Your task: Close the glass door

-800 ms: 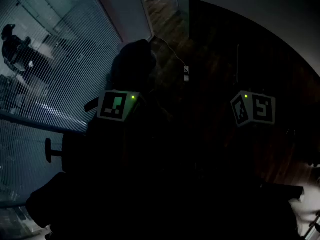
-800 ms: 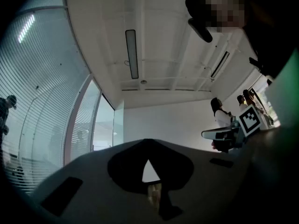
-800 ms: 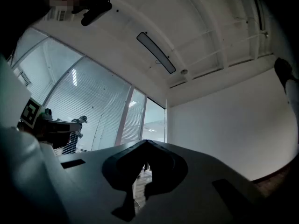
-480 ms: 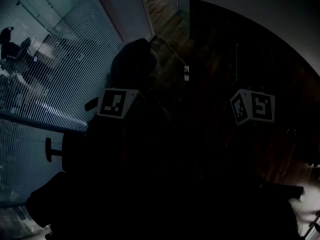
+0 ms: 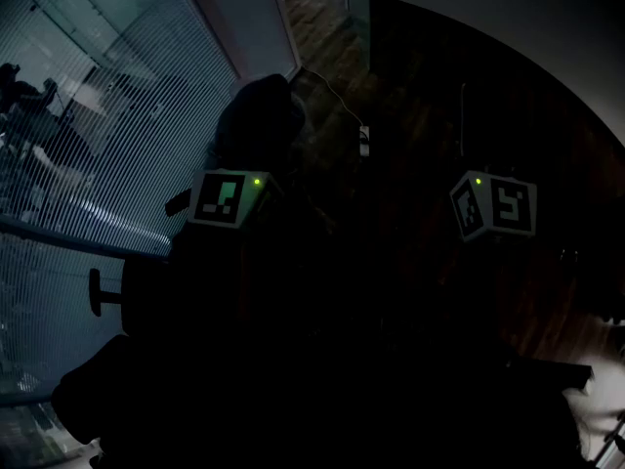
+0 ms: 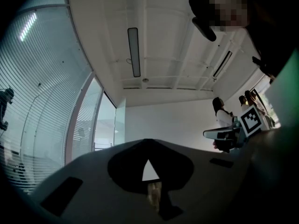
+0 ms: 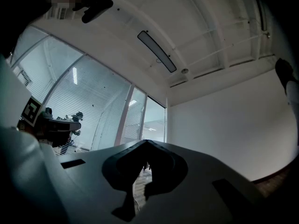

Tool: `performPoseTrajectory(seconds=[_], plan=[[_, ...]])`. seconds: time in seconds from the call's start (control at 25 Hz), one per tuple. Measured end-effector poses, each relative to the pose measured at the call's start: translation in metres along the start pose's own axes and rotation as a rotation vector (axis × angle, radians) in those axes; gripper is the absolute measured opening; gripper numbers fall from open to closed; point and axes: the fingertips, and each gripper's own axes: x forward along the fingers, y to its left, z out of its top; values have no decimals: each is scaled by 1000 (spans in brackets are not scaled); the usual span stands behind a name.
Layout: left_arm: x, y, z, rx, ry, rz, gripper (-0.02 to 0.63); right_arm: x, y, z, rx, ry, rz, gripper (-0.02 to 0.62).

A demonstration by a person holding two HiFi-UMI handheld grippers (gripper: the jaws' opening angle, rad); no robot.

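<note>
1. The left gripper (image 6: 147, 142) has its jaws closed tip to tip with nothing between them. A small triangle of white wall shows beneath the joined tips. Its marker cube (image 5: 229, 200) stands at near left in the head view.
2. The right gripper (image 7: 147, 142) also has its jaws closed and empty. A sliver of the wooden floor (image 5: 327, 32) shows through the slot below the tips. Its own cube (image 5: 496, 208) sits at near right, well apart from the left one.
3. The glass door (image 7: 155, 125) is in the far-left corner of the room, well apart from both grippers. It reads as the clear, unstriped pane between the striped glass wall (image 7: 88, 106) and the white end wall (image 7: 219, 134).
4. The door's long axis is vertical, running from the floor up towards the ceiling. The pane appears to lie in line with the striped wall, its face turned into the room (whether it stands shut or ajar cannot be told from these views).
5. Both grippers tilt slightly upward, so each gripper view takes in the ceiling and a long ceiling lamp (image 6: 134, 52).
6. A thin cable (image 5: 337, 106) trails across the dark floor to a small white plug (image 5: 363, 143), between the cubes and the doorway.
7. Dim figures (image 5: 24, 91) show behind the striped glass at left. Two people (image 6: 223, 113) stand by the end wall at far right.
</note>
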Motion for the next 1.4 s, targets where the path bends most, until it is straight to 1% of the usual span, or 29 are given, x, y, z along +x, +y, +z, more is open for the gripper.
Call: performPoseTrajectory(seconds=[0.64,1.04,1.2,1.4], plan=[[19,-19,-4,3,9,2,2,7,-27,-13,52,16,10,3],[39,-42,-15,12,32,41,2,16,-62,-25,55,16,25,3],[46,-42,-20,17,47,56,2,25,-66,-30,56,17,49,3],[61,-30,-28,20,47,68,2,45,-66,-44,62,24,62,3]])
